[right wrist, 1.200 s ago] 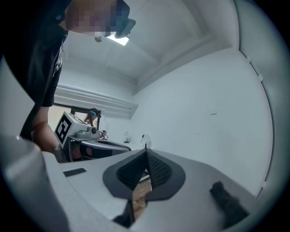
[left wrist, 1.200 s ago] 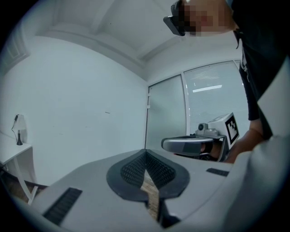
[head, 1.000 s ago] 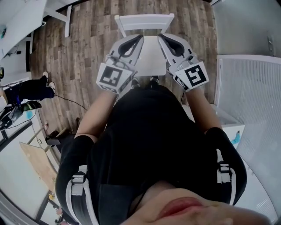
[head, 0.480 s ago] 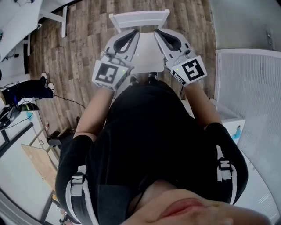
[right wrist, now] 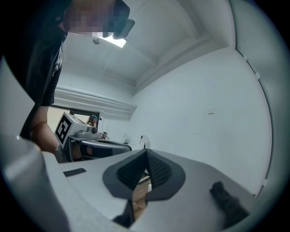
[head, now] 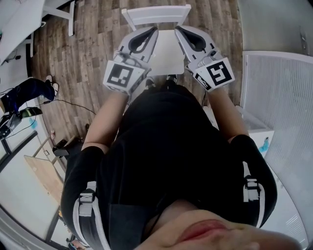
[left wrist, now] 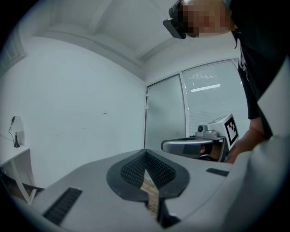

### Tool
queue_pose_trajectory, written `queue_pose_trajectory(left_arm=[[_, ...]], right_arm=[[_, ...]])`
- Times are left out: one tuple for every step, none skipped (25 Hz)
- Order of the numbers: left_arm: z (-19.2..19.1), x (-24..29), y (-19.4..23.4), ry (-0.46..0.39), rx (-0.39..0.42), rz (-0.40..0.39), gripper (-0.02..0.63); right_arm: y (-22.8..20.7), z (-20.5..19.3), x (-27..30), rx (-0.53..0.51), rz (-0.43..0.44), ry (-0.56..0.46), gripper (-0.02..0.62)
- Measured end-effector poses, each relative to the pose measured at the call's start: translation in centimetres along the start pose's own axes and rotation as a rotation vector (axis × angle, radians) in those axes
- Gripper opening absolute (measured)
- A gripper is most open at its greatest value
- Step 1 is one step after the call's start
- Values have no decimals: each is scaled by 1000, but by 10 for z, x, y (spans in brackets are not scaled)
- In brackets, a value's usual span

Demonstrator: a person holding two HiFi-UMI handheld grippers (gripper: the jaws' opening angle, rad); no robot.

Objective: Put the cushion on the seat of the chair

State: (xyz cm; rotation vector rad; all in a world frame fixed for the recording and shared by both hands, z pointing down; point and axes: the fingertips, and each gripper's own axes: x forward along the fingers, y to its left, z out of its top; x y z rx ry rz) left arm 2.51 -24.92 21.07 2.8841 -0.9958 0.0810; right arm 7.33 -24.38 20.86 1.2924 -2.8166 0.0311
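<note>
Grey plastic tongs, one in each hand. The left gripper point(head: 152, 32) and the right gripper point(head: 180, 31) are held side by side in front of the person's black-shirted torso point(head: 166, 146), their marker cubes nearest the body. Each gripper's own view shows its ribbed black pads point(left wrist: 146, 168) pressed together at the tip with nothing between them. Only a sliver of wood floor shows through the slit below the closed jaws. Each of these views also shows the other gripper alongside, apart from it. Seen from the head, both tips point toward the white chair point(head: 156, 13). The left gripper lies over the left edge of the seat point(head: 166, 58) and the right over the right edge, and plain white seat shows between them (the cushion cannot be made out in any view). Whether either gripper touches the chair cannot be told from above. The person's shoes point(head: 171, 78) stand at the seat's near edge. Open wood-plank floor point(head: 98, 44) lies left of the chair and beyond its backrest. A cable point(head: 78, 108) runs across it, and a white table point(head: 24, 19) stands at the far left. Another person's dark-trousered leg point(head: 27, 92) also shows at the left edge. To the right the room is tighter: a pale wall point(head: 274, 24) and a ribbed white panel point(head: 283, 102) stand near the right arm. The gripper views show white walls, a white ceiling and frosted glass panels point(left wrist: 204, 104).
</note>
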Motion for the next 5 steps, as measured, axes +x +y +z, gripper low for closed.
queue_pose_trajectory(left_arm=[[-1, 0, 0, 1, -2, 1, 11], [-3, 1, 0, 3, -2, 2, 11], [-5, 1, 0, 4, -1, 4, 11], [-7, 2, -1, 6, 0, 5, 11], [-9, 3, -1, 8, 1, 7, 11]], right_arm=[[0, -1, 0, -2, 1, 0, 15], [-1, -4, 0, -6, 4, 2, 15], [-2, -6, 0, -9, 7, 3, 15], [-2, -9, -1, -11, 9, 3, 15], [-3, -12, -2, -12, 12, 3, 15]])
